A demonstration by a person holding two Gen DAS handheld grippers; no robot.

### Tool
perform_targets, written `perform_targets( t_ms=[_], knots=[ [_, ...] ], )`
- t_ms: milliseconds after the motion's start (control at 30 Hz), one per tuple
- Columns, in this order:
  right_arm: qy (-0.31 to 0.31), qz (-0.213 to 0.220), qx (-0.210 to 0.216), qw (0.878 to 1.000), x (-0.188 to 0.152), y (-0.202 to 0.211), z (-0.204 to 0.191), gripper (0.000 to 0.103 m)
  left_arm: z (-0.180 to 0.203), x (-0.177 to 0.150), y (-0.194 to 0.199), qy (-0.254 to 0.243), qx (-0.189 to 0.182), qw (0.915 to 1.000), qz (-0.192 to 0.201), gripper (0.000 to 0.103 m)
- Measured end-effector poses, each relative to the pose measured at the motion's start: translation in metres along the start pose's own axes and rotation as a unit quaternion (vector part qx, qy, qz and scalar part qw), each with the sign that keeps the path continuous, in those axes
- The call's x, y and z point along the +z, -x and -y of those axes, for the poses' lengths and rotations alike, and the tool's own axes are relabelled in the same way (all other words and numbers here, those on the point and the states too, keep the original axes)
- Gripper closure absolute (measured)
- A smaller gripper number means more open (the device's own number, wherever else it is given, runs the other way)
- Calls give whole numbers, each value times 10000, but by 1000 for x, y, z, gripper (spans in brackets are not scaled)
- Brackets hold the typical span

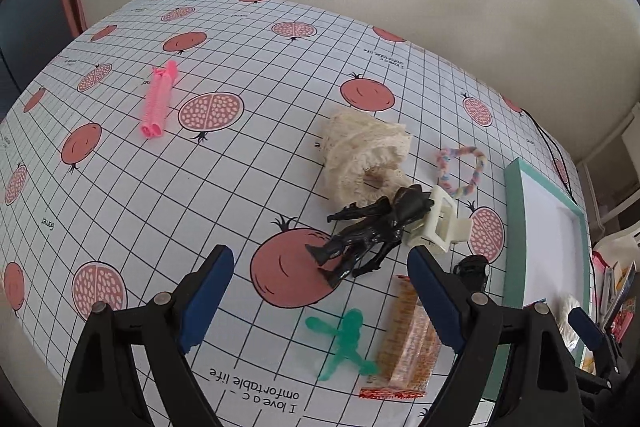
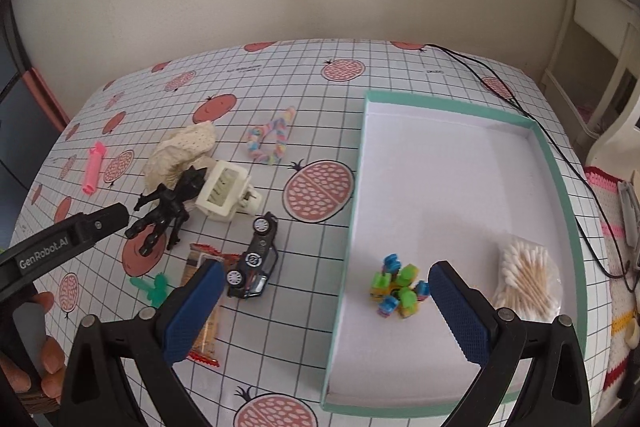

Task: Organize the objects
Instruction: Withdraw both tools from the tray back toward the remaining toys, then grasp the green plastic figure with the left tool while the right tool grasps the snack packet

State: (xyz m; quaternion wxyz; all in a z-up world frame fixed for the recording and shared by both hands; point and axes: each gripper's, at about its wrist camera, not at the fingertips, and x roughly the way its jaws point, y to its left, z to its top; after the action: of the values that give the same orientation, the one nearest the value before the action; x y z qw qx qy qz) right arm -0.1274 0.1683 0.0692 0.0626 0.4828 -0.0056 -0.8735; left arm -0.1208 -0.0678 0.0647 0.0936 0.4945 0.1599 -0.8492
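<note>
Both sets of jaws stand wide apart and hold nothing: the left gripper (image 1: 320,291) hangs over the black plastic toy figure (image 1: 366,237) lying on the counter's pomegranate-print gridded cloth (image 1: 200,187), and the right gripper (image 2: 326,301) straddles the near left wall of the shallow mint-green cardboard box (image 2: 344,267). Inside that box sit a multicoloured block toy (image 2: 398,285) and a clear bag of cotton swabs (image 2: 526,277). Outside it lie a black toy car (image 2: 256,263), a cream plastic hair claw (image 2: 224,193) touching the figure, a cream lace scrunchie (image 1: 360,155), a pastel twisted hair tie (image 2: 272,141), a pink hair roller (image 1: 156,101), a green translucent figure (image 1: 344,343) and an orange snack packet (image 1: 412,339).
</note>
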Motion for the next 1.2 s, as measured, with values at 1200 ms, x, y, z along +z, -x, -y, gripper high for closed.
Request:
perform_targets(
  t_ms=[1200],
  knots=[
    [852, -1298, 216, 9876, -29, -49, -80, 18, 17, -35, -43, -473, 305, 9883, -1419, 34]
  ],
)
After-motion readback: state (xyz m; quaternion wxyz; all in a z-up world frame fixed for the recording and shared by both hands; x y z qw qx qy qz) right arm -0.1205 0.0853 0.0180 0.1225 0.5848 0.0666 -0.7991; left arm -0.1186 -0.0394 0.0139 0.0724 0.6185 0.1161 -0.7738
